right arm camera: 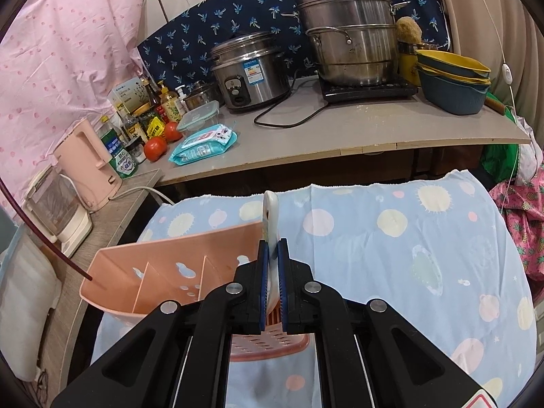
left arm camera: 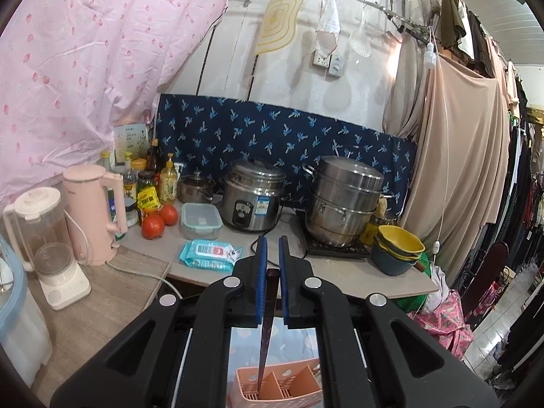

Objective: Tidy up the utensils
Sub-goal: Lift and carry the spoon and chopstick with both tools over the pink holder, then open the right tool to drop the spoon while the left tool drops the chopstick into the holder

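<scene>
A pink slotted utensil caddy (right arm camera: 170, 265) with upright dividers stands on a light blue patterned cloth (right arm camera: 408, 238). My left gripper (left arm camera: 272, 243) is shut on a dark red chopstick (left arm camera: 264, 346), which hangs down into the caddy (left arm camera: 282, 386). In the right wrist view that chopstick (right arm camera: 51, 248) slants in from the left, its tip in the caddy's leftmost compartment. My right gripper (right arm camera: 271, 246) is shut on a white utensil (right arm camera: 270, 214) above the caddy's right end. Its rounded end sticks up past the fingertips. Its lower part is hidden behind the jaws.
Behind the cloth runs a counter (right arm camera: 340, 142) with a rice cooker (right arm camera: 251, 71), a steamer pot on a hob (right arm camera: 350, 30), stacked bowls (right arm camera: 452, 78), a wipes pack (right arm camera: 204, 146) and tomatoes (right arm camera: 155, 148). A pink kettle (right arm camera: 88, 166) and a blender (right arm camera: 57, 207) stand at the left.
</scene>
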Demonstrator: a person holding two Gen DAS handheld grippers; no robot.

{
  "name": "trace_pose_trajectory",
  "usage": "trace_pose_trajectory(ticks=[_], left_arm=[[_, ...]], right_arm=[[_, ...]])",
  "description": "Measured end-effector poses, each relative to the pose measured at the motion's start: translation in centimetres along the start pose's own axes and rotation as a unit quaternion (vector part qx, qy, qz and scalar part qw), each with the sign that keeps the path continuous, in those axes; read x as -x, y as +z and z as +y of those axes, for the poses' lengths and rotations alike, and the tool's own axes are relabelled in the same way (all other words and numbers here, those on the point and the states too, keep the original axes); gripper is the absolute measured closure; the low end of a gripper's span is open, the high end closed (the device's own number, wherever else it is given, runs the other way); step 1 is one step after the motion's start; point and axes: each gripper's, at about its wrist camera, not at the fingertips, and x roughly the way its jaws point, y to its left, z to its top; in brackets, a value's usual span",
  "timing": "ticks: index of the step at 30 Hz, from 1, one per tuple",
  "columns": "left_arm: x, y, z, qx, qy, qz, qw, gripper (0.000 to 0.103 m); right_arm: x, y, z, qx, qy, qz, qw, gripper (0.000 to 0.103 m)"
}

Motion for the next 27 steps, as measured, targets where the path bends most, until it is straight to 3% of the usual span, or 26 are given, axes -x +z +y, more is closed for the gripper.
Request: trace_pose_trajectory(ticks=[5,6,7,8,17,27], left_arm=[[-1.3,-2.0,1.1,0.009,0.012,0.027,0.9995,0.091],[-1.5,-2.4,1.4,0.011,0.020,0.032,0.9992,0.074],[-1.6,-2.9,1.8,0.015,0.033,0.035,0.9987,0.049],[-1.5,-3.5,2.2,0.021,0.043,0.031,0.9984,0.041],[1.2,-7.9,5.1,0.032,0.083,0.064,0.9940,0.038],[7.0,-16.2,6.0,0.037,0.098,0.129,0.9860,0.038]], right_arm=[[0.3,-0.5,-0.2,-0.001,-0.003,0.000,1.000,0.094],[0.6,-0.6,-0.2,0.002,-0.007,-0.003,1.000,0.092],[0.9,-0.7,-0.2,0.003,-0.011,-0.007,1.000,0.092],[1.3,-0.8,-0.3,0.003,-0.013,-0.010,1.000,0.088],[7.6,-2.8,-0.4,0.004,-0.012,-0.039,0.999,0.060],[14.7,-9.5,0.5,0.037,-0.030,-0.039,0.998,0.059]])
